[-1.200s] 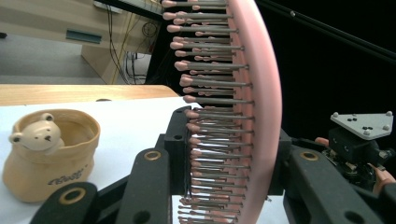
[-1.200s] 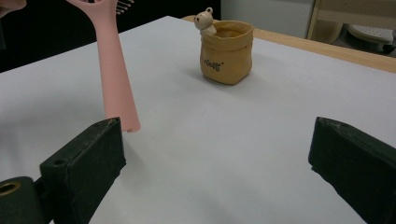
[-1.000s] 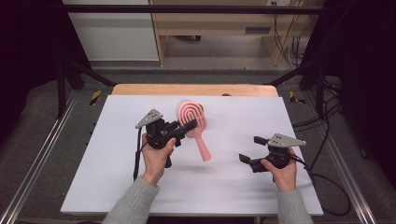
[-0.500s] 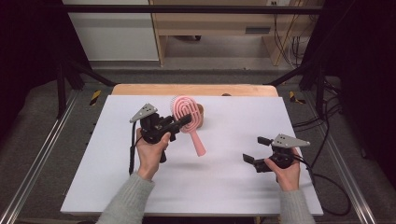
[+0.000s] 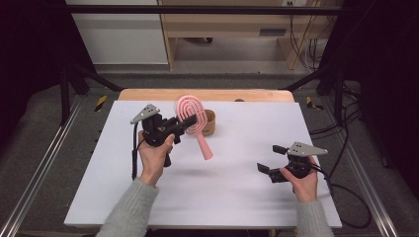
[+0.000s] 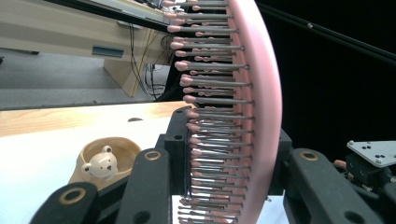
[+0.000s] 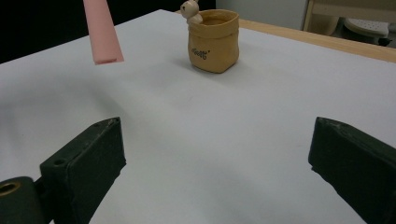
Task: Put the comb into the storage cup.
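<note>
**Brush lifted, cup next**

We hold the pink oval hairbrush with metal bristles (image 5: 191, 118) in the left tool (image 5: 179, 128), clenched across the brush head, bristles against one jaw and the pink back against the other. The brush hangs clear of the white tabletop (image 5: 232, 192), its handle pointing down and away from the tool. We judge the step in hand to be carrying it to the small tan pouch-shaped cup with a bear figure at its rim (image 7: 214, 39), which stands just beyond the left tool. The next move calls for tipping the handle over the cup's mouth and lowering it in beside the bear. Our right tool (image 5: 277, 162) rests released, well apart. The cup bears dark lettering too small to read.
</note>
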`<control>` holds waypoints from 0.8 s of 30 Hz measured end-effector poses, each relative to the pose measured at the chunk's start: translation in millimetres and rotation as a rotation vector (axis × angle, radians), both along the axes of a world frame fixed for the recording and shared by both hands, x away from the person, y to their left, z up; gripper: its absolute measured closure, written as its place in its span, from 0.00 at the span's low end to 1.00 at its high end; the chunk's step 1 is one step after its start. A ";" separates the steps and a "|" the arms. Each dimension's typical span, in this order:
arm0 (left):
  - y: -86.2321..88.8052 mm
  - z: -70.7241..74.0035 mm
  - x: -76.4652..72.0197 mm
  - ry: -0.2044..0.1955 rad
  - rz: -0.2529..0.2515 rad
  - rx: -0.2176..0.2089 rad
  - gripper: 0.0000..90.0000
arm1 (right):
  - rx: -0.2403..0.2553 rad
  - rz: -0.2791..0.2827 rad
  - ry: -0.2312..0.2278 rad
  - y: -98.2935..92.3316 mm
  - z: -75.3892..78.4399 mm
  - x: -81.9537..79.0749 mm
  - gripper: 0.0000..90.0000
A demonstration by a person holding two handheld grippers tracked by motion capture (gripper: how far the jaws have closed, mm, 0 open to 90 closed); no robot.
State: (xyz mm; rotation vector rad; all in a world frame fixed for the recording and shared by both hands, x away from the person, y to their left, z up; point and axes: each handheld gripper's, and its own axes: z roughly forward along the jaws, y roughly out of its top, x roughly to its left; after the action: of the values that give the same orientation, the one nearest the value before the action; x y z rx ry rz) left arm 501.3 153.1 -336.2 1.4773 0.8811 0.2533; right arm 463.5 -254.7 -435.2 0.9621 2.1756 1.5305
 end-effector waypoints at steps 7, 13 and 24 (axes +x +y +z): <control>-0.1 6.0 4.2 -0.010 0.008 0.009 0.71 | 0.002 -0.001 -0.003 -0.6 0.2 -0.1 0.05; 0.6 7.4 9.8 -0.013 0.019 0.011 0.71 | 0.000 -0.002 -0.002 -0.8 0.3 -0.2 0.05; 1.2 14.1 19.4 -0.027 0.036 0.016 0.71 | -0.002 0.000 0.000 -0.2 -0.1 0.0 0.05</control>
State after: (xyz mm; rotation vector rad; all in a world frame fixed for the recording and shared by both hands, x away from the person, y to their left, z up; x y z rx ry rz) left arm 520.7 154.3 -322.1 1.4709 0.8863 0.3071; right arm 463.5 -254.8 -435.3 0.9621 2.1764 1.5282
